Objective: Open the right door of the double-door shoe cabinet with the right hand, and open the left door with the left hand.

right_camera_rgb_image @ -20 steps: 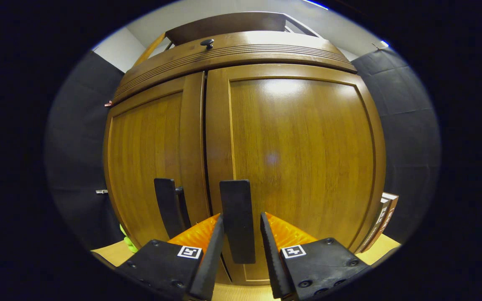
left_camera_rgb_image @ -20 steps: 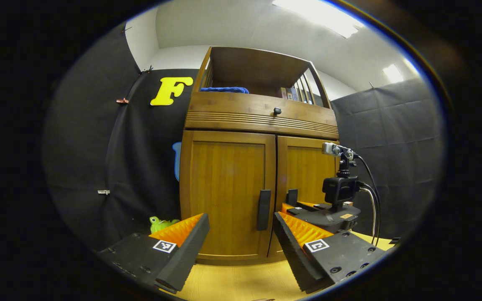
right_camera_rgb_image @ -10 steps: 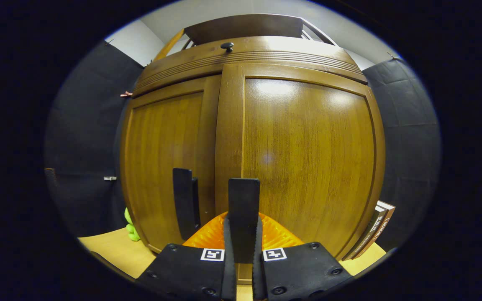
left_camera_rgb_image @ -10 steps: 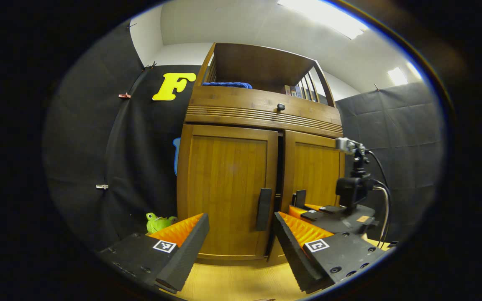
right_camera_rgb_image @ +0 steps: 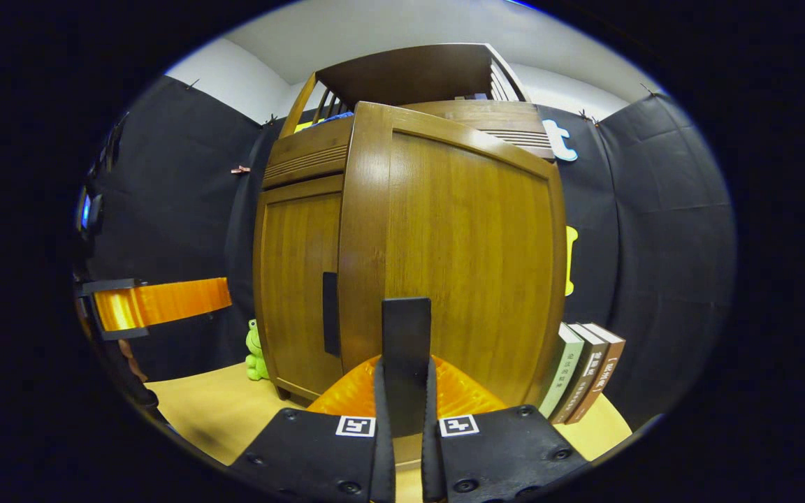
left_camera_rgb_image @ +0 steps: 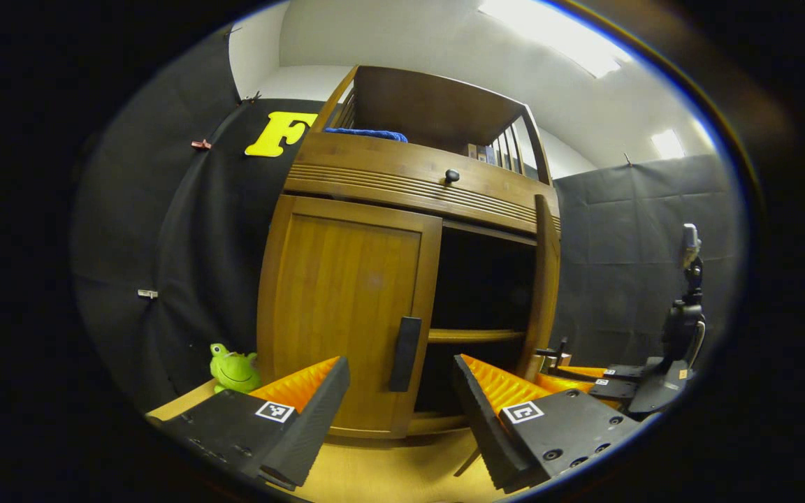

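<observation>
Shoe cabinet (left_camera_rgb_image: 346,293) stands on bench (left_camera_rgb_image: 388,475). Right door (right_camera_rgb_image: 469,258) swung open, its handle (right_camera_rgb_image: 406,349) clamped in right gripper (right_camera_rgb_image: 406,447) jaws. Left door (left_camera_rgb_image: 350,307) closed; left gripper (left_camera_rgb_image: 399,412) jaws wide, short of left handle (left_camera_rgb_image: 404,344).

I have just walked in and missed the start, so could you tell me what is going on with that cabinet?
A person is opening a double-door shoe cabinet with two handheld grippers. The right gripper is shut on the right door's handle, and the right door stands swung wide open, showing a dark interior with a shelf. The left gripper is open, aimed at the left door's handle; the left door is closed.
</observation>
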Action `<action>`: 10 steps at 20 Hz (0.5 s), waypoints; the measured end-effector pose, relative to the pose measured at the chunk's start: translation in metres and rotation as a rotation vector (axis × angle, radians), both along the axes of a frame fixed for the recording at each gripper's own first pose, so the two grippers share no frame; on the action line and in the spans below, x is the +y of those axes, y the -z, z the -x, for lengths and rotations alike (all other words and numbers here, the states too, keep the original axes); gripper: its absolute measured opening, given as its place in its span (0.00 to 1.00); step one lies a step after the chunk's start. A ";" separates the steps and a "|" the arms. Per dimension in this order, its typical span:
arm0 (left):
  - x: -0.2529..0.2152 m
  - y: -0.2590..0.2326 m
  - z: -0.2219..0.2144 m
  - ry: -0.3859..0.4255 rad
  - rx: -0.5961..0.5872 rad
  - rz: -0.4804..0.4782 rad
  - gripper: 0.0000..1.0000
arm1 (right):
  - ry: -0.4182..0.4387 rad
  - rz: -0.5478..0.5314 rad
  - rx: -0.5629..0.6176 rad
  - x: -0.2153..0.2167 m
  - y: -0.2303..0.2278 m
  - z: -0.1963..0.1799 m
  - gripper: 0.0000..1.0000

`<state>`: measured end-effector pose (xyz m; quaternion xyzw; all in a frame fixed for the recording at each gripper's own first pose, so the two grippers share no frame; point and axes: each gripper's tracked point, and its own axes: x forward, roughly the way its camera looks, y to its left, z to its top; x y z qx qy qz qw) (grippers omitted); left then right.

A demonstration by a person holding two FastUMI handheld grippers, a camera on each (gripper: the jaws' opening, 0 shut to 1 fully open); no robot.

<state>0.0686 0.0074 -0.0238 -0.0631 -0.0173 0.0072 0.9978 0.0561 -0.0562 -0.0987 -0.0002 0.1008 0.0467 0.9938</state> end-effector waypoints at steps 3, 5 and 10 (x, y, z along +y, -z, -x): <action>-0.004 0.001 -0.007 -0.003 0.000 -0.019 0.92 | 0.031 0.005 -0.012 -0.020 -0.007 0.020 0.18; -0.001 0.007 -0.015 -0.020 0.006 -0.048 0.93 | 0.067 0.009 -0.024 -0.036 -0.013 0.033 0.18; 0.000 0.035 -0.035 -0.045 0.069 -0.065 0.93 | 0.151 0.038 -0.041 -0.071 -0.022 0.057 0.17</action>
